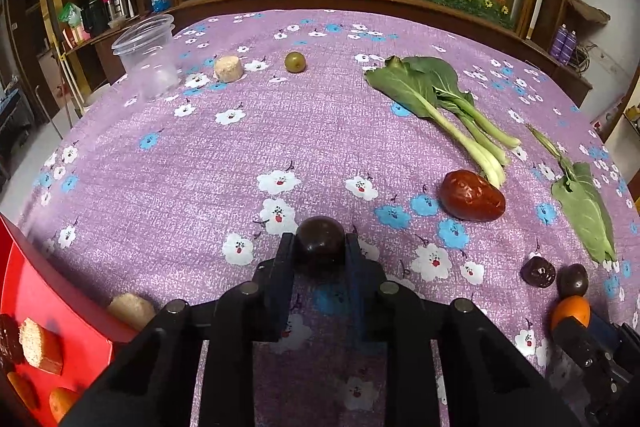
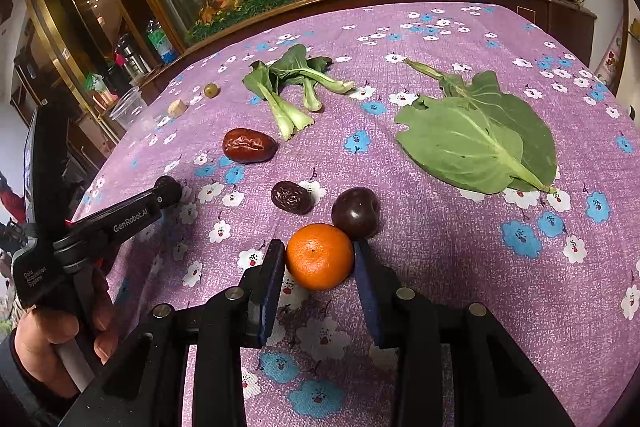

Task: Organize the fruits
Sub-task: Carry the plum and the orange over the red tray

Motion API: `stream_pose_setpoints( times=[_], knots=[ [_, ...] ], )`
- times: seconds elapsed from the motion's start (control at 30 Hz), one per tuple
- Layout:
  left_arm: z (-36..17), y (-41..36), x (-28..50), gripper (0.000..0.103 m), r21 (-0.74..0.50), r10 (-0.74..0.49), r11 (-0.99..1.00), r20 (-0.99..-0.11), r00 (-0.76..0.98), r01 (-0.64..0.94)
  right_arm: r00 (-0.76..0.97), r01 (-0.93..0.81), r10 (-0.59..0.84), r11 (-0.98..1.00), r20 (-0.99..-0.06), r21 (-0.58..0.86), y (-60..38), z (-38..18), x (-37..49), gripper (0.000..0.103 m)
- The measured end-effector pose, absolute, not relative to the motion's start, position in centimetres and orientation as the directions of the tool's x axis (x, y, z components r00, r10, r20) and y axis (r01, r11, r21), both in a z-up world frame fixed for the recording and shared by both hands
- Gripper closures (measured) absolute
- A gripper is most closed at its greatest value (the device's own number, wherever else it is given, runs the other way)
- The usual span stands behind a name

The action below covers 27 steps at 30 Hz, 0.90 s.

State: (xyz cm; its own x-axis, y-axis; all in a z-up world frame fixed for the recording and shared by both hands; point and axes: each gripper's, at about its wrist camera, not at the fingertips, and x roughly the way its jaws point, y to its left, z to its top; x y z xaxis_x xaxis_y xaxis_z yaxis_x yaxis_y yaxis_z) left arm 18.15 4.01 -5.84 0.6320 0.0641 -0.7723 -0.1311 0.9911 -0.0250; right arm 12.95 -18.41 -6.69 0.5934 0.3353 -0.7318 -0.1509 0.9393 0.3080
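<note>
My left gripper [image 1: 320,247] is shut on a dark round plum [image 1: 320,239], just above the purple floral cloth; it also shows in the right wrist view [image 2: 168,187]. My right gripper [image 2: 318,259] is shut on an orange mandarin [image 2: 320,255], also visible in the left wrist view [image 1: 571,311]. Loose on the cloth lie a red jujube [image 1: 472,195] [image 2: 249,145], a wrinkled dark date [image 2: 291,197] [image 1: 538,271], a second dark plum [image 2: 356,213] [image 1: 573,280] touching the mandarin, and a small green fruit [image 1: 295,61] [image 2: 211,90].
A red tray [image 1: 48,299] at the left edge holds biscuit pieces and orange fruit. A tan cake piece [image 1: 131,309] lies beside it, another [image 1: 228,68] farther back. A clear plastic cup [image 1: 148,57], bok choy [image 1: 448,107] and a large green leaf [image 2: 480,139] also lie here.
</note>
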Motion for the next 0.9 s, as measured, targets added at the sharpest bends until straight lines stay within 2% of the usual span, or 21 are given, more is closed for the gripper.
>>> stream_pose_setpoints(
  times=[0.23, 0.53, 0.9],
  knots=[
    [-5.6, 3.4, 17.9, 0.083, -0.045, 0.029, 0.994, -0.775, 0.631, -0.100, 0.593, -0.152, 0.344, 0.936, -0.728, 0.318, -18.6, -6.7, 13.0, 0.065],
    [-3.5, 2.0, 12.7, 0.083, -0.096, -0.033, 0.994, -0.759, 0.651, -0.061, 0.599, -0.165, 0.336, 0.940, -0.727, 0.299, -18.3, -6.7, 12.9, 0.066],
    [-1.6, 2.7, 6.2, 0.083, -0.175, -0.107, 0.984, -0.739, 0.665, -0.036, 0.622, -0.176, 0.260, 0.966, -0.738, 0.192, -17.3, -4.6, 9.9, 0.067]
  ],
)
